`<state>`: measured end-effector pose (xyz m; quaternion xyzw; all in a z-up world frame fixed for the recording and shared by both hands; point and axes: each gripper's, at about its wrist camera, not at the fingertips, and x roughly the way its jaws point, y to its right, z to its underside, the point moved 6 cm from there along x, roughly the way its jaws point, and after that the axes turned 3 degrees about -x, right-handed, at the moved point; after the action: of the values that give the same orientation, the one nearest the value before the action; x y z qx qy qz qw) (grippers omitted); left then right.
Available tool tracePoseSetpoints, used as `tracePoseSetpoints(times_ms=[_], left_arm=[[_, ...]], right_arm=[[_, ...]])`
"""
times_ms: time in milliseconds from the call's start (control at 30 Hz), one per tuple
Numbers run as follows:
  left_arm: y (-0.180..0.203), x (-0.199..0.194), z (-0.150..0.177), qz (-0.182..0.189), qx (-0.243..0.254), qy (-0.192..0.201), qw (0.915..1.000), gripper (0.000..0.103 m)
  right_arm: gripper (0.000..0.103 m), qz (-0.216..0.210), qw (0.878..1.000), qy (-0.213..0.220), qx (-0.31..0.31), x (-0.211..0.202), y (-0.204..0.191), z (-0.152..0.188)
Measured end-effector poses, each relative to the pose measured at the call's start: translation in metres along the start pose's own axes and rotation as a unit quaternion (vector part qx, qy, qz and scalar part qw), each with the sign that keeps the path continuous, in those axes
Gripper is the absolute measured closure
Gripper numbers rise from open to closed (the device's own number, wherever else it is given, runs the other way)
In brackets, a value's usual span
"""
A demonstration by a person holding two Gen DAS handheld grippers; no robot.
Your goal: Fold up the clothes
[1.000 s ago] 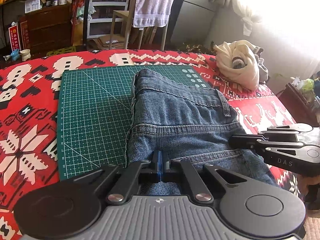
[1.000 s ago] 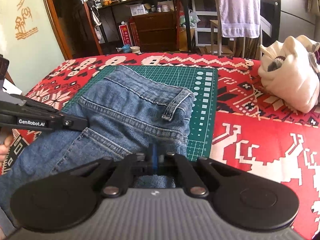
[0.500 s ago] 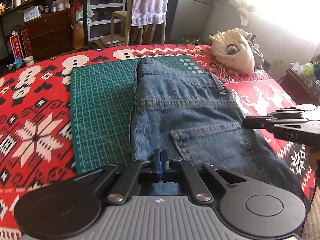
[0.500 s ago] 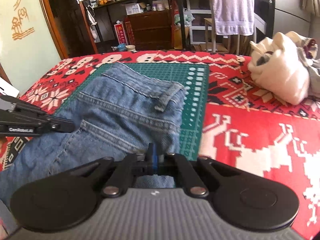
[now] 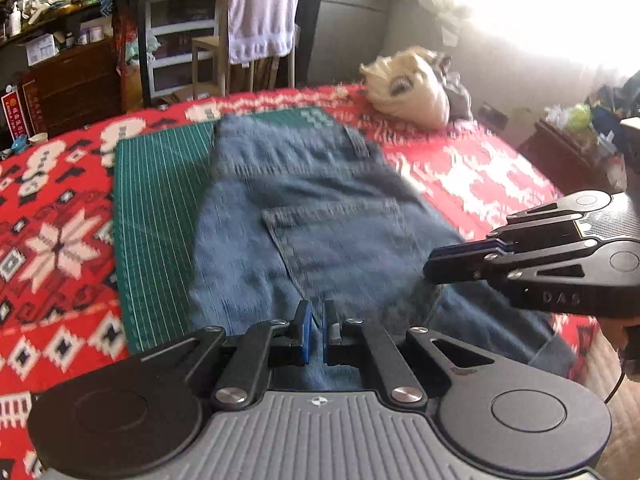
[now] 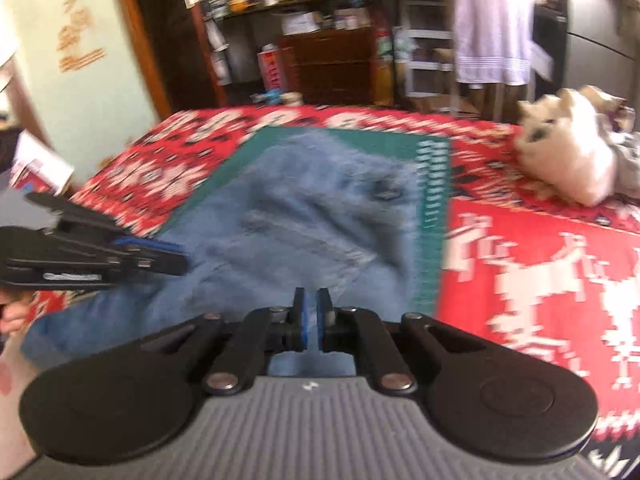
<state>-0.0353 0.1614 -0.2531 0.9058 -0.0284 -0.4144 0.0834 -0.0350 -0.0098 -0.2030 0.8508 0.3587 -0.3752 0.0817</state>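
Jeans: blue denim, laid lengthwise partly on the green cutting mat, partly on the red patterned blanket; waistband at the far end, back pocket uppermost, near end running under both tools.

Left gripper: blue pads a narrow slit apart, denim visible in the gap; blur prevents telling whether they pinch it.

Right gripper: jaws have just been opening, now slightly parted above the denim's near end; grip on cloth cannot be told.

Cream garment: bundled on the blanket, well apart from the jeans.

Towel: draped over a chair beyond the bed.
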Motion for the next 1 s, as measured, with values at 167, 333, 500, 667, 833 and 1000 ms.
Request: tracePoseSetpoints(times_ms=[167,333,500,667,833,1000], left_arm=[[-0.008,-0.005,0.019,-0.008,-0.01,-0.001,0.9999,0.096],[-0.017,-0.017,0.03,-0.018,-0.02,-0.005,0.9996,0.096],[-0.027,-0.031,0.043,-0.023,-0.042,-0.014,0.9987,0.096],[-0.032,-0.045,0.058,-0.037,-0.047,-0.019,0.998,0.096],[-0.034,-0.057,0.068,-0.039,-0.055,-0.027,0.9973,0.096],[-0.024,-0.062,0.066,-0.019,-0.063,-0.029,0.9974,0.096]], right_arm=[[0.096,0.009,1.0,-0.022,-0.015,0.008,-0.012,0.022],[0.103,0.015,0.999,-0.028,0.011,-0.008,0.01,0.043],[0.103,0.017,0.999,-0.023,0.035,-0.024,0.019,0.056],[0.103,0.032,0.999,-0.028,0.03,-0.035,0.02,0.063],[0.103,0.036,0.997,-0.036,0.056,-0.044,0.032,0.072],[0.101,0.029,0.996,-0.049,0.067,-0.049,0.034,0.072]])
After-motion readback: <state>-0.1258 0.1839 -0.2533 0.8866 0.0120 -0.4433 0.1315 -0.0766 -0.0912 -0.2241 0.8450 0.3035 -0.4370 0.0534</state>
